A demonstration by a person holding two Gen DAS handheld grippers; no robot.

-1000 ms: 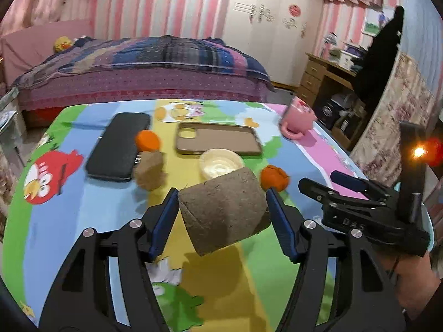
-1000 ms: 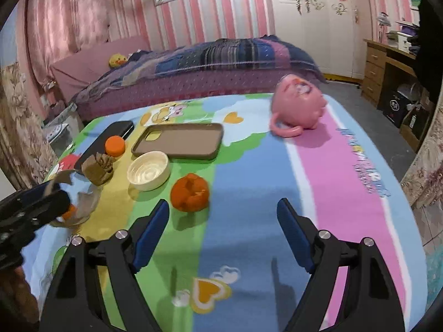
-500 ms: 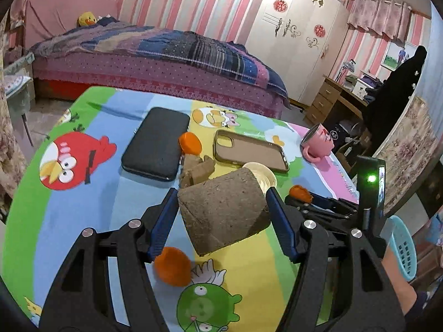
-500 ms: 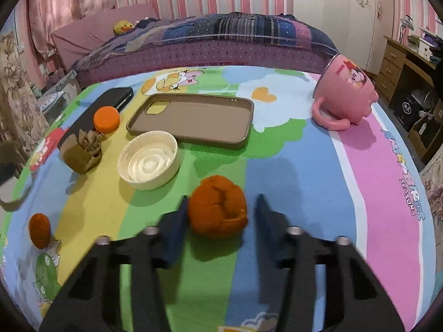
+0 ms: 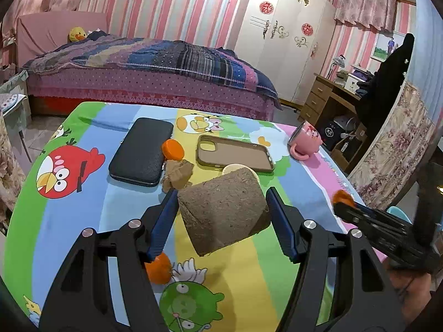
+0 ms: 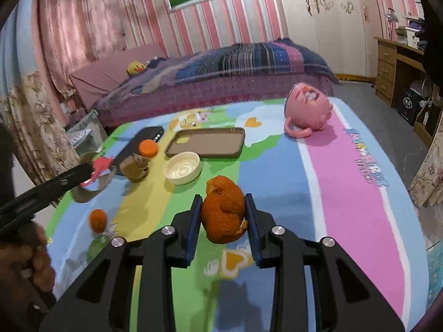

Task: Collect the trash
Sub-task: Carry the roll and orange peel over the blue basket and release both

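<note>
- Pink-striped bedroom walls stood behind the cartoon-print worktop (image 5: pixel 83 221).
- My left hand-held gripper (image 5: pixel 221 215) clamped the brown paper cup (image 5: pixel 224 210), lifted, mouth facing away.
- My right hand-held gripper (image 6: pixel 221 215) pinched the orange peel (image 6: pixel 223 215).
- A small orange scrap (image 5: pixel 158 269) lay just below my left fingers, nearer that hand.
- Whether a bin stood nearby I couldn't tell.

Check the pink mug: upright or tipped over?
Tipped. The pink mug lies on its side on the table, handle against the cloth.
</note>
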